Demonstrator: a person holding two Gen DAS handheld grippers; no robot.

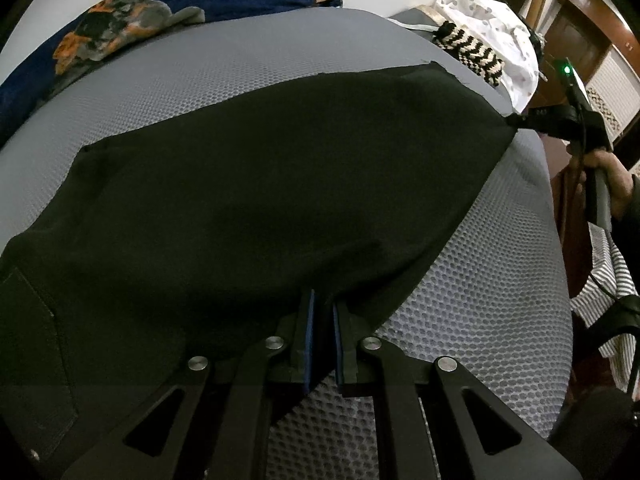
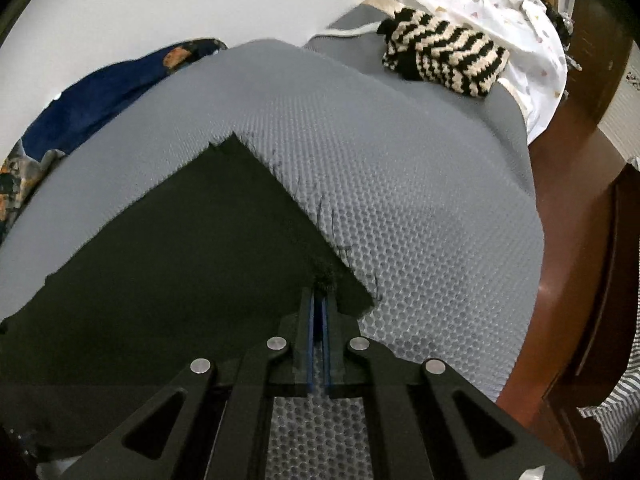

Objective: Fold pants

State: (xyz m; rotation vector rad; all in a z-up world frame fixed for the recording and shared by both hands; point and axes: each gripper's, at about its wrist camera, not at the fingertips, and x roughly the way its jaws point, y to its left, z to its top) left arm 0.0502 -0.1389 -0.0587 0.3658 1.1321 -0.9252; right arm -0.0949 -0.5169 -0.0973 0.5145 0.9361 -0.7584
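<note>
Pants, black and soft, are spread flat over a gray bumpy mattress. They are laid out this way so that one part can be lifted and folded over the other without bunching.

In the left wrist view, the near edge of the pants is pinched at 6 o'clock by the left tongs. The blue pads are drawn close together, with a thin fold of black cloth between them. A patch pocket is seen at 8 o'clock, so this end seems to be the waist end.

At 3 o'clock in the same view, the far corner of the pants is gripped by the right tongs, held by the person's hand. A small green light glows on that tool. In the right wrist view, the right tongs are nearly closed on a frayed bit of the hem at 6 o'clock. Loose threads are seen along that edge.

Both corners of one side seem to be held so the cloth stays tight and straight for the fold.

Other things are kept off to the side: a blue blanket at 11 o'clock, a black and cream knitted piece and a white spotted cloth at 1 o'clock.

Some tiny marks are seen on the right tool, but they are too small to be read. No brand or label can be made out.
</note>
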